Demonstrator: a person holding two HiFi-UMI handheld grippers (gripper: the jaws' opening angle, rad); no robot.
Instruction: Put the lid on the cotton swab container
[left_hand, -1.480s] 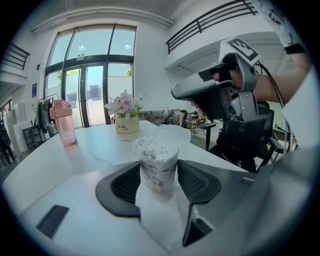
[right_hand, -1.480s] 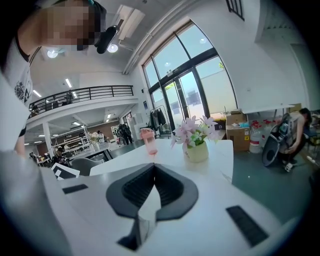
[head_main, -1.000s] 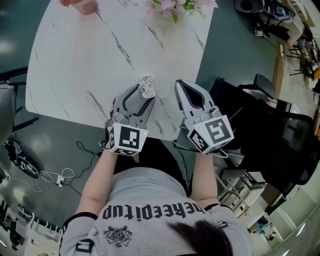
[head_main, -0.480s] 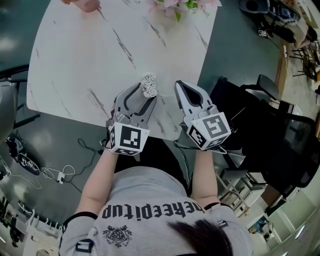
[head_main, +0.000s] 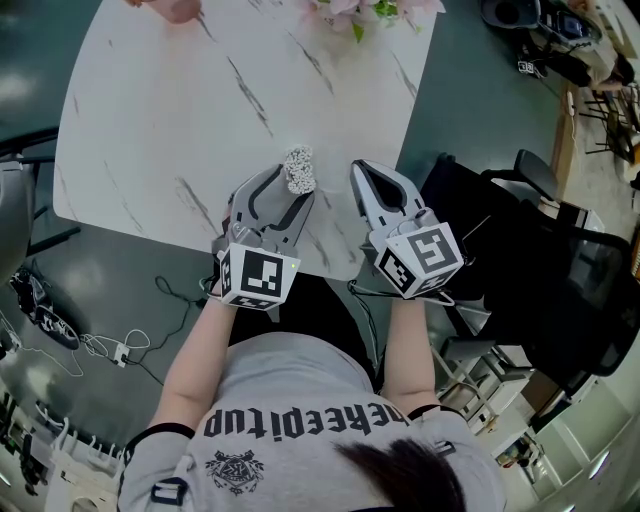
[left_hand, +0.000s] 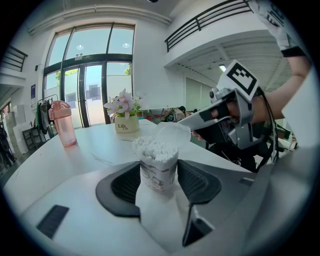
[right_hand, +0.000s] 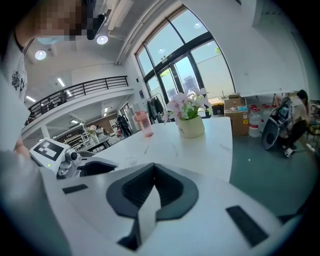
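A small clear container (head_main: 297, 172) packed with white cotton swabs stands upright between the jaws of my left gripper (head_main: 289, 186), above the near edge of the white marble table (head_main: 180, 110). In the left gripper view the pads press the container (left_hand: 158, 167) from both sides of the left gripper (left_hand: 159, 176). My right gripper (head_main: 363, 172) is level with it, just to the right, jaws together. In the left gripper view a thin translucent lid (left_hand: 172, 134) sticks out from the right gripper's tip, just right of the swabs. The right gripper (right_hand: 152, 172) view shows its pads meeting.
A pink bottle (left_hand: 62, 122) and a pot of flowers (left_hand: 126, 122) stand at the table's far edge. A black office chair (head_main: 560, 270) is to my right, past the table's corner. Cables (head_main: 100, 350) lie on the floor at the left.
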